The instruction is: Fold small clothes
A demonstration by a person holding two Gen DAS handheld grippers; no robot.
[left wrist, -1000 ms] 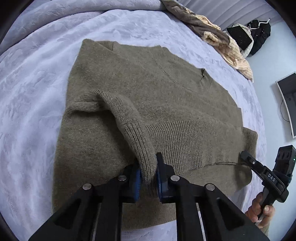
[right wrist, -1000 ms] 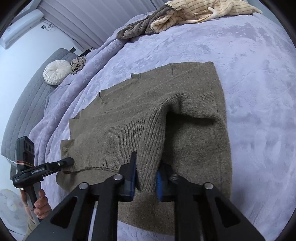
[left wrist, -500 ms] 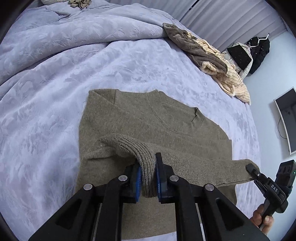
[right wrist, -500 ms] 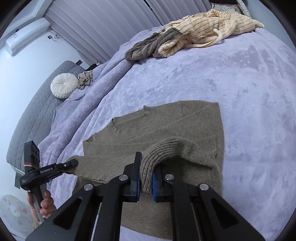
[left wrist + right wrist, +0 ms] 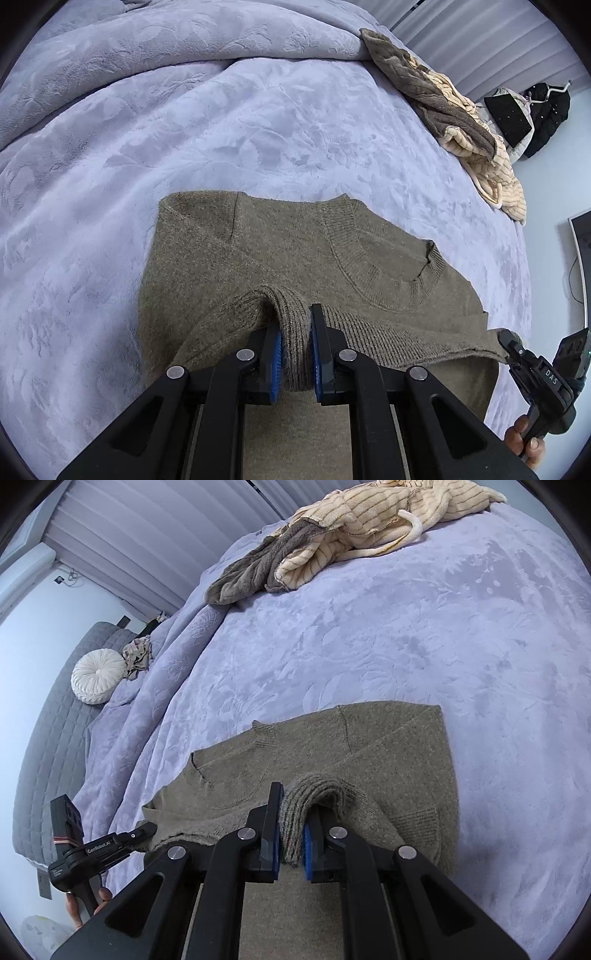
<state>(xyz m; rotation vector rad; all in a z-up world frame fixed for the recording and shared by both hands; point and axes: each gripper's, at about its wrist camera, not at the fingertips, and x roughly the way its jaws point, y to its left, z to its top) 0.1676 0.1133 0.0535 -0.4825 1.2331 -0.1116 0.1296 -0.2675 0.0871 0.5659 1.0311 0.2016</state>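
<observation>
Left gripper (image 5: 295,347): black two-finger unit with blue pads, clamped on a fold of the ribbed hem of the olive-brown knit sweater (image 5: 280,251). Right gripper (image 5: 291,834): same build, jaws closed on the hem's other end, a bunch of ribbing standing up between the pads. Each gripper also shows at the edge of the other's view, pinching its hem corner, with a person's hand (image 5: 524,443) on the handle. Hem is lifted and stretched between the two; sweater body lies flat on the lavender embossed plush blanket (image 5: 258,122), round neckline on the far side, sleeves apparently tucked in, though the fisheye edges make that hard to confirm. Far edge of bed: a pile of cream striped fleece and grey-brown fleece clothes (image 5: 332,542), well apart from the sweater. A round white pleated cushion (image 5: 98,681) sits against the grey quilted headboard (image 5: 48,746).
</observation>
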